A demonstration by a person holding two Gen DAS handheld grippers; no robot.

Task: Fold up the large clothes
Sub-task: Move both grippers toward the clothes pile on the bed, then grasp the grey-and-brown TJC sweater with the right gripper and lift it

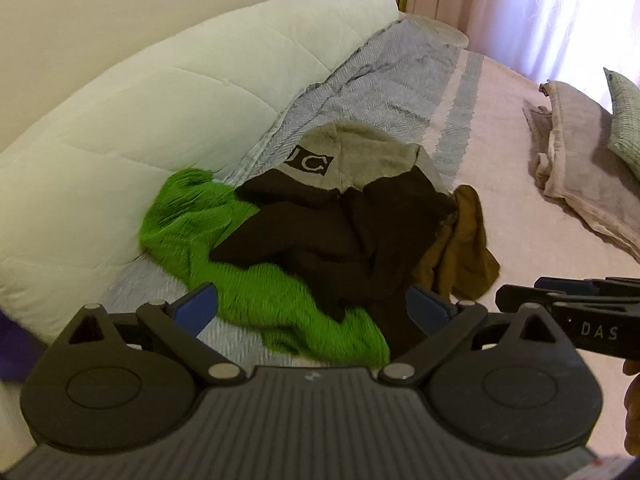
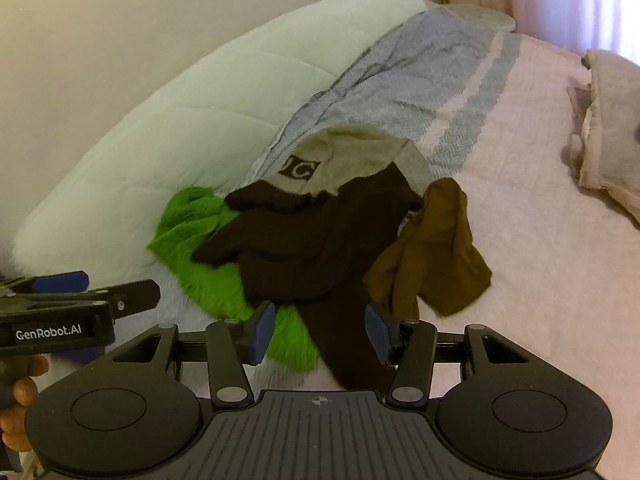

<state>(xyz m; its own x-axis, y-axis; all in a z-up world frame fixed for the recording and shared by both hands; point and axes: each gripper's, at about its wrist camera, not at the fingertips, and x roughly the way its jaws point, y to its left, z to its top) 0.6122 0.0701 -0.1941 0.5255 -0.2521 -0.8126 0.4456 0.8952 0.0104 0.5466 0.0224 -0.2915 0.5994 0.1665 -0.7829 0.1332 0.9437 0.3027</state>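
Clothes pile [image 1: 320, 240]: crumpled on the bed [image 1: 540, 184] by the white duvet [image 1: 160, 92]; long axis unclear.
Open room: bare pink bedspread on its right.
Left gripper [image 1: 316, 312]: released, empty.
Right gripper [image 2: 320, 332]: released, straddling a dark garment [image 2: 304, 248].

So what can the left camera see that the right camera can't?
Only the left wrist view shows a grey-green patterned cushion at the right edge, and the right gripper's "DAS" lettering.

Only the right wrist view shows the "GenRobot.AI" label on the left gripper, and fingers of the hand holding it.

Both show the open left gripper and right gripper, the clothes pile of green knit, dark brown garment, tan garment and grey lettered top, the white duvet and the pink bed cover.
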